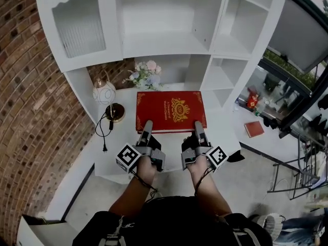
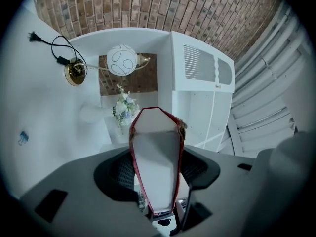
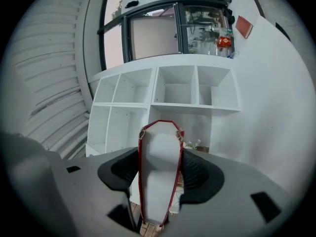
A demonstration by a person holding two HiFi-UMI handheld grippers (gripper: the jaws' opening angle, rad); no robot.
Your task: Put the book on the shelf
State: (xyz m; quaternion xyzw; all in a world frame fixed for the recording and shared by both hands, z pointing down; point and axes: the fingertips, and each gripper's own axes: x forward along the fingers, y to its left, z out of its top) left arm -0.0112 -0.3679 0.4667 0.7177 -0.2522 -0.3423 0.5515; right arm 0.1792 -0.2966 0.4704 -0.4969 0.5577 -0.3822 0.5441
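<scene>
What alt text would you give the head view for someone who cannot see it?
The left tool and right tool each clamp the near edge of a red book before a white shelf unit. A globe lamp and flowers stand nearby.

Soft, even daylight is filling the head view, and the white shelf unit (image 1: 169, 40) is glowing bright without hard glare; only its lower niche is sinking into dimness. The window (image 3: 148, 33) is washing out pale in the right gripper view. Both gripper views are bowing straight lines and darkening to black at the corners. The page edge of the book (image 2: 157, 157) is sitting in grey shade, slightly soft.
</scene>
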